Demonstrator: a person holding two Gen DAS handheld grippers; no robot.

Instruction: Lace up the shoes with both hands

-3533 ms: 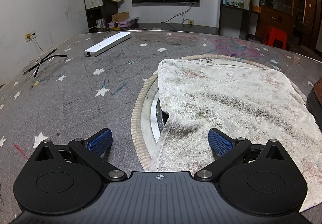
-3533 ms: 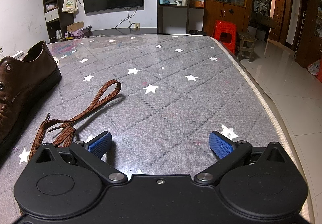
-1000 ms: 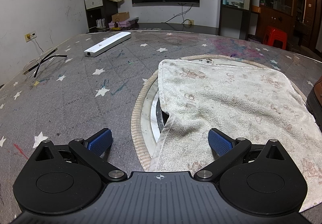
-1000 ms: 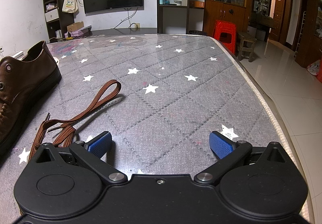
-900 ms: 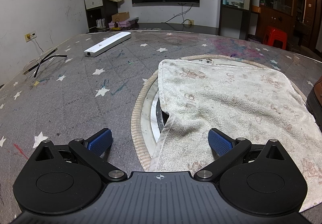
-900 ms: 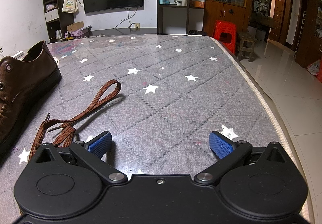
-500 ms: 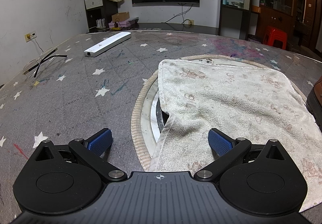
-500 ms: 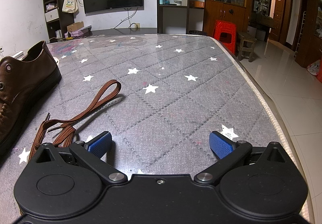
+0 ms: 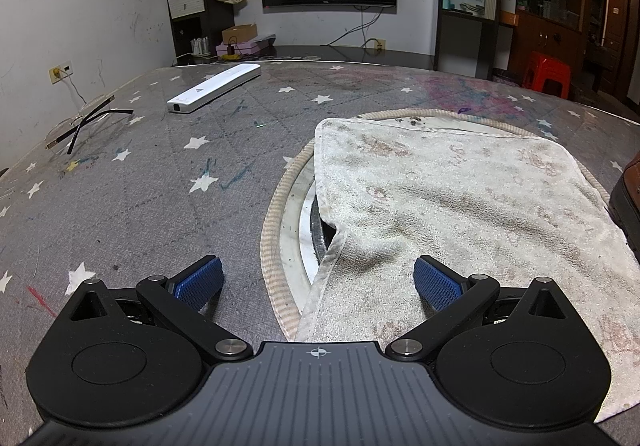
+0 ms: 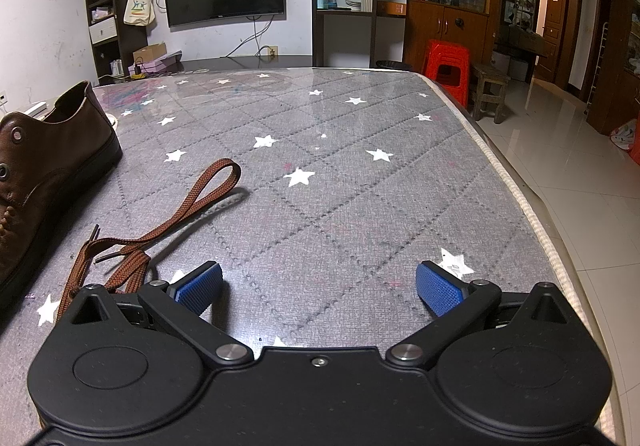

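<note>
A brown leather shoe [image 10: 44, 165] with empty metal eyelets lies at the left edge of the right wrist view; its toe shows at the right edge of the left wrist view [image 9: 628, 197]. A loose brown shoelace [image 10: 160, 221] lies on the grey star-patterned table, looping from beside the shoe down to the right gripper's left finger. My right gripper [image 10: 319, 288] is open and empty, low over the table just right of the lace. My left gripper [image 9: 318, 284] is open and empty, over the near edge of a stained white towel [image 9: 460, 197].
The towel lies over a round mat [image 9: 276, 221] with a metal ring beneath. A white remote-like bar [image 9: 214, 87] and a pair of glasses [image 9: 80, 123] lie at the far left. The table's right edge [image 10: 532, 213] drops to a tiled floor with a red stool [image 10: 446, 63].
</note>
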